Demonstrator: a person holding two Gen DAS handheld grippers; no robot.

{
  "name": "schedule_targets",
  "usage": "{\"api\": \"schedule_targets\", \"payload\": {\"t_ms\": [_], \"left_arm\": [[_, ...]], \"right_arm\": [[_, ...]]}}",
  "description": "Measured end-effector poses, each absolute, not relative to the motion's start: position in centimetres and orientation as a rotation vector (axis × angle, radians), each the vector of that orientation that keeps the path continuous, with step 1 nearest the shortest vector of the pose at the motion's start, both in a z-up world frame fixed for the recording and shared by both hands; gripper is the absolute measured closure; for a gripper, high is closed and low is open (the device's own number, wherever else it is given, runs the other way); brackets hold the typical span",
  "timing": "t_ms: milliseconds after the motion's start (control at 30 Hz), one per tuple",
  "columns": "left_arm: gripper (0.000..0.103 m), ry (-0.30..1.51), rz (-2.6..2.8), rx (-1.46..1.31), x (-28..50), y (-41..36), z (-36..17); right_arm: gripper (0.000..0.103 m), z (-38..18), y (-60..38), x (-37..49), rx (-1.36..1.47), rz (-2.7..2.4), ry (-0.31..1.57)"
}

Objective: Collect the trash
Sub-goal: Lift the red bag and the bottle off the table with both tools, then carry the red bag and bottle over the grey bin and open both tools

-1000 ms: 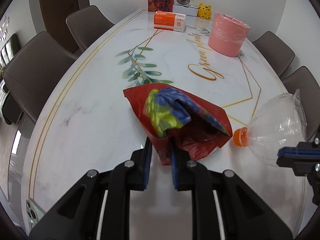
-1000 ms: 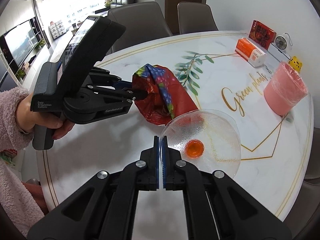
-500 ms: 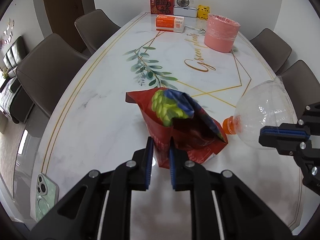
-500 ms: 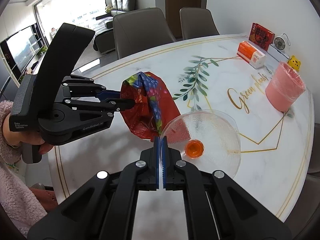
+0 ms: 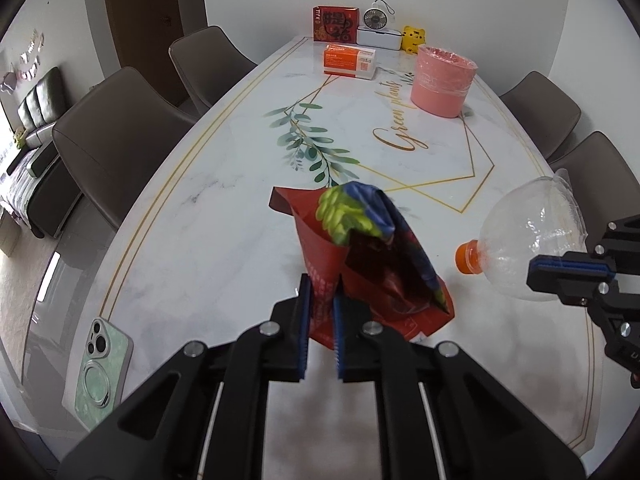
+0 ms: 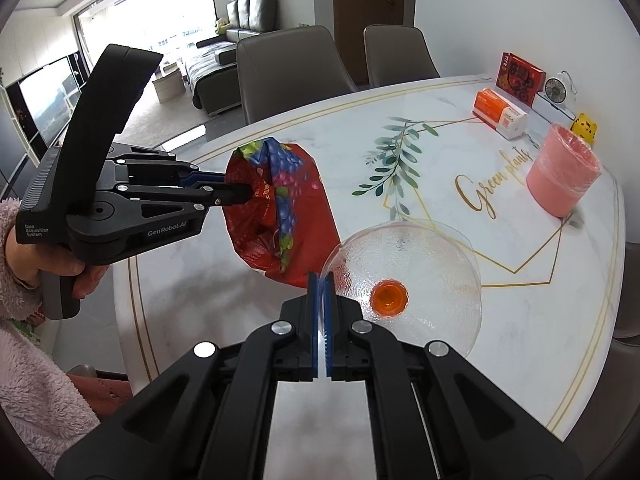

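My left gripper (image 5: 321, 296) is shut on the rim of a red snack bag (image 5: 360, 264) with blue and green print, held above the table; the bag also shows in the right wrist view (image 6: 280, 204), with the left gripper (image 6: 236, 192) beside it. My right gripper (image 6: 321, 284) is shut on the cut edge of a clear plastic bottle top with an orange cap (image 6: 404, 284), held in the air; in the left wrist view the bottle top (image 5: 524, 240) and right gripper (image 5: 560, 268) are at the right. A pink bin (image 5: 442, 82) lined with plastic stands far on the table, also in the right wrist view (image 6: 560, 176).
The white marble table (image 5: 224, 216) carries a green phone (image 5: 102, 368) at its near left edge. An orange box (image 5: 350, 62), a red box (image 5: 335, 24), a small fan (image 5: 378, 22) and a yellow toy (image 5: 412, 36) sit at the far end. Brown chairs (image 5: 116, 128) surround the table.
Both grippers have risen and pulled back from the table, lifting the red bag and the bottle top. The phone has come into the left wrist view.
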State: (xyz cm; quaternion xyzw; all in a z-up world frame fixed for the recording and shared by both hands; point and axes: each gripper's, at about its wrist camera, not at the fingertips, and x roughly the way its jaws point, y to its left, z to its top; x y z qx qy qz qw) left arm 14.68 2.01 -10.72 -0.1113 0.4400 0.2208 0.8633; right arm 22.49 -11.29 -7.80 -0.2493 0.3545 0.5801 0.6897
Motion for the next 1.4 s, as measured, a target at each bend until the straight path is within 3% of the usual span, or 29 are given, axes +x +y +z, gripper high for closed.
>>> {"api": "schedule_targets", "payload": {"t_ms": [400, 933, 1200, 1400], "left_arm": [[0.093, 0.874, 0.684, -0.332, 1.9, 3.9, -8.8], [0.093, 0.875, 0.892, -0.454, -27.7, 9.9, -8.6], [0.093, 0.918, 0.943, -0.53, -36.0, 13.6, -14.2], [0.093, 0.935, 0.998, -0.601, -38.9, 16.2, -22.5]], "right_arm": [[0.102, -6.2, -7.8, 14.0, -0.645, 1.528, 0.722], [0.102, -4.5, 1.3, -12.9, -0.701, 1.774, 0.691], [0.102, -10.8, 6.8, -23.1, -0.739, 1.794, 0.746], [0.102, -20.9, 11.7, -26.7, -0.789, 1.763, 0.817]]}}
